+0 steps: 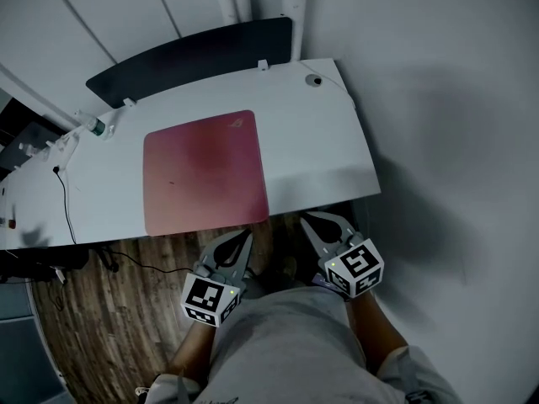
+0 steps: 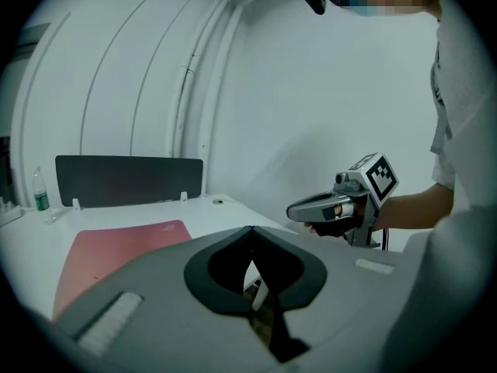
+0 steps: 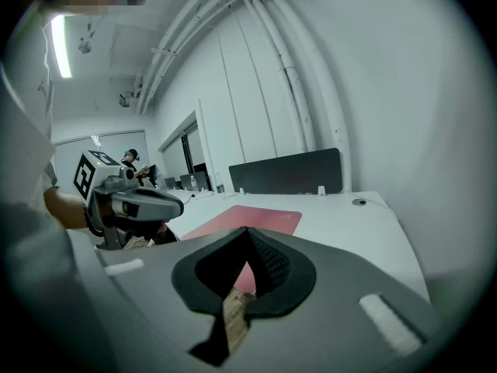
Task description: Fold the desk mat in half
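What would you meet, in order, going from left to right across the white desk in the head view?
black cable → water bottle → red desk mat → round cable grommet

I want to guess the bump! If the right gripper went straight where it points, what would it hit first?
Probably the white desk, near its front edge, just right of the pink desk mat. The right gripper points forward and slightly down. Depth is unclear, so it could meet the mat's corner instead.

Pinkish-red desk mat [image 1: 205, 173] on a white desk [image 1: 324, 137]; grey left tongs [image 1: 247, 235] and right tongs [image 1: 310, 220] carry black-and-white marker cubes [image 1: 209, 300].
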`<state>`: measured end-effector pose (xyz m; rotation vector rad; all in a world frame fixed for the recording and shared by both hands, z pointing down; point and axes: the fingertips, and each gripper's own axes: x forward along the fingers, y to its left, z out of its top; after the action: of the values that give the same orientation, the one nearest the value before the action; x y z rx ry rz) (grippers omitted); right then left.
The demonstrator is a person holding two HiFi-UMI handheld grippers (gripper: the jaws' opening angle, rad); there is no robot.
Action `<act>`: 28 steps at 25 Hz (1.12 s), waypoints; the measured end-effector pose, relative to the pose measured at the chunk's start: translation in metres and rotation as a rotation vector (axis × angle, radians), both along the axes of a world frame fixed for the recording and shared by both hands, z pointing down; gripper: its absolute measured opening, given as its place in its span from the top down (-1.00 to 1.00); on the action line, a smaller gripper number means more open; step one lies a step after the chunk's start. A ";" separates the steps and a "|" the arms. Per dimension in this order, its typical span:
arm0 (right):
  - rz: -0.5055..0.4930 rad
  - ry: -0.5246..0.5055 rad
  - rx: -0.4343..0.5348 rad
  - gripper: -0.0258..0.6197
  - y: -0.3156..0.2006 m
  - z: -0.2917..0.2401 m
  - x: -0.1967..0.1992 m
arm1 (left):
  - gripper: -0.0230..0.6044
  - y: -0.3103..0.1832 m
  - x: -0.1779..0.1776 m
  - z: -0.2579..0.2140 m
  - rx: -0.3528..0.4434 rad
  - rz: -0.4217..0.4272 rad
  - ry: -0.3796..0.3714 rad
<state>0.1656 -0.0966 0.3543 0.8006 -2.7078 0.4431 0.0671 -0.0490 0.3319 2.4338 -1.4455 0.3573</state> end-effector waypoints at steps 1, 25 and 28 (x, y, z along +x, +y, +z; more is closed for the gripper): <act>0.005 0.001 -0.003 0.90 -0.001 0.000 -0.001 | 0.86 -0.001 -0.002 0.001 -0.007 0.001 -0.003; 0.116 0.046 -0.098 0.90 -0.010 0.052 -0.010 | 0.85 -0.025 -0.008 0.077 -0.160 0.181 -0.090; 0.108 0.067 -0.104 0.90 -0.012 0.062 -0.008 | 0.84 -0.030 -0.008 0.089 -0.171 0.185 -0.093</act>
<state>0.1576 -0.1085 0.4159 0.9189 -2.5658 0.5655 0.0587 -0.0787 0.4204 2.4439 -1.1736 0.6155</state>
